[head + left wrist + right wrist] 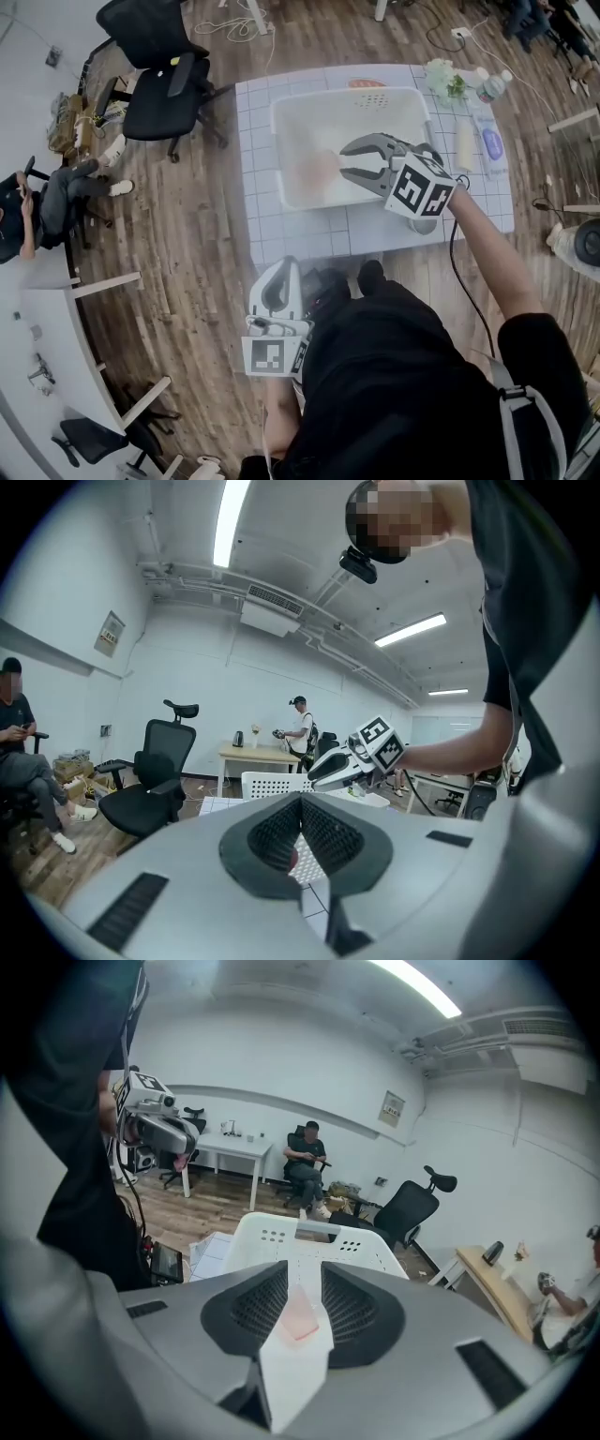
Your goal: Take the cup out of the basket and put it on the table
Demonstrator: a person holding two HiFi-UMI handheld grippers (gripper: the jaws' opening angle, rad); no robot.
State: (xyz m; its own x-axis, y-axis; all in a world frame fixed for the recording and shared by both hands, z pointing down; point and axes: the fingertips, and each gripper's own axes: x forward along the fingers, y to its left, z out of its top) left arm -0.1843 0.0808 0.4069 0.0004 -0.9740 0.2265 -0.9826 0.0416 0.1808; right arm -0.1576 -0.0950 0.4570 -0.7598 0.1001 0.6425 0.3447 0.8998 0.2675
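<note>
A white plastic basket (281, 117) stands on the white tiled table (300, 227). A pale pink, see-through cup (317, 171) lies on its floor. My right gripper (343, 161) hangs over the basket's right half, open, with its fingertips just to the right of the cup and not touching it. In the right gripper view the cup (300, 1314) shows in the gap between the pads of the right gripper (303, 1274), with the basket (281, 1235) beyond. My left gripper (284, 268) is held low by my body, off the table's near edge, shut and empty; the left gripper (300, 803) points across the table.
On the table right of the basket lie a bottle (489, 86), a green bunch (452, 82), a white tube (465, 142) and a blue packet (492, 145). A black office chair (155, 89) stands at the far left; a seated person (52, 197) is further left.
</note>
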